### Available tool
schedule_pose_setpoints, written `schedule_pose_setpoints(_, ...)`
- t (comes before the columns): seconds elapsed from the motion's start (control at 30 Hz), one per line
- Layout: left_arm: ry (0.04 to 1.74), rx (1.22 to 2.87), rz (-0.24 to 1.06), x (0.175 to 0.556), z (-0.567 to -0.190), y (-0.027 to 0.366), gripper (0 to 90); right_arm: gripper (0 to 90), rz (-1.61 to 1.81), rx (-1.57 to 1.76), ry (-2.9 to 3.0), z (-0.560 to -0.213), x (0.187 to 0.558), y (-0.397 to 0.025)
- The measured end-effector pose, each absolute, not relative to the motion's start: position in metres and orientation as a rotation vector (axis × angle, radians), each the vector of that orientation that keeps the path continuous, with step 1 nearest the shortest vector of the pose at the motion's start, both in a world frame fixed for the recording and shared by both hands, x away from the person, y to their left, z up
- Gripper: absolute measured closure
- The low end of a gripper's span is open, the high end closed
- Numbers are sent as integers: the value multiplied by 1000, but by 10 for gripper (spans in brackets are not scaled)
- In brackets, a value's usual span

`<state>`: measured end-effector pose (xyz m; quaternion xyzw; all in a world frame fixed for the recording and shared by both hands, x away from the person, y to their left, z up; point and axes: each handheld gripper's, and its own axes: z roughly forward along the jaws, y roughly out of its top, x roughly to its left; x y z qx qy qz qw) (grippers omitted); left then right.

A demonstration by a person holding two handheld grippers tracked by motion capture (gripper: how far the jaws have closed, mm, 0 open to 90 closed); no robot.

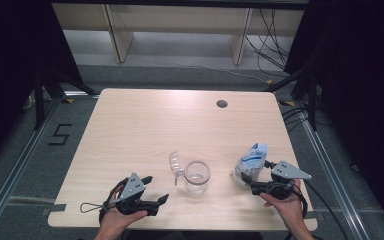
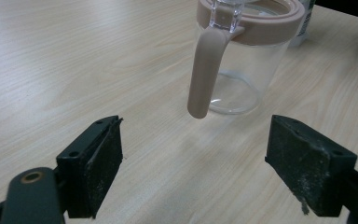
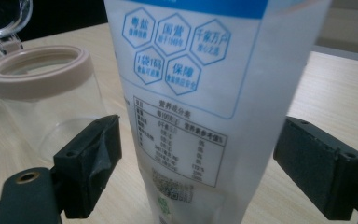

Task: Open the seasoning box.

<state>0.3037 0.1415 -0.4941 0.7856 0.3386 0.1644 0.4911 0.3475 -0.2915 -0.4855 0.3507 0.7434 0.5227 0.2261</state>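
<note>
A clear jar (image 1: pixel 197 177) with a beige rim stands near the table's front middle, its clear lid (image 1: pixel 175 163) flipped open to the left. In the left gripper view the jar (image 2: pixel 242 60) is just ahead with its beige handle (image 2: pixel 204 70) facing me. My left gripper (image 1: pixel 156 189) (image 2: pixel 193 163) is open and holds nothing, a short way left of the jar. A white and blue printed bag (image 1: pixel 250 162) (image 3: pixel 191 93) stands upright right of the jar (image 3: pixel 46 88). My right gripper (image 1: pixel 258 176) (image 3: pixel 196 172) is open, with a jaw on each side of the bag's lower part and not touching it.
The light wooden table (image 1: pixel 145 125) has a round cable hole (image 1: pixel 222 104) at the back right. Both hands are close to the front edge. Metal rails, cables and a floor mark "5" (image 1: pixel 60 135) surround the table.
</note>
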Motion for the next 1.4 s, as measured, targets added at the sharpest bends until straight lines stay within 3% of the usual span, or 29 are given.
schedule_pose_setpoints(1.4, 821, 1908, 393, 302, -495, 141, 185, 269, 1410, 990, 2116, -509, 365, -277)
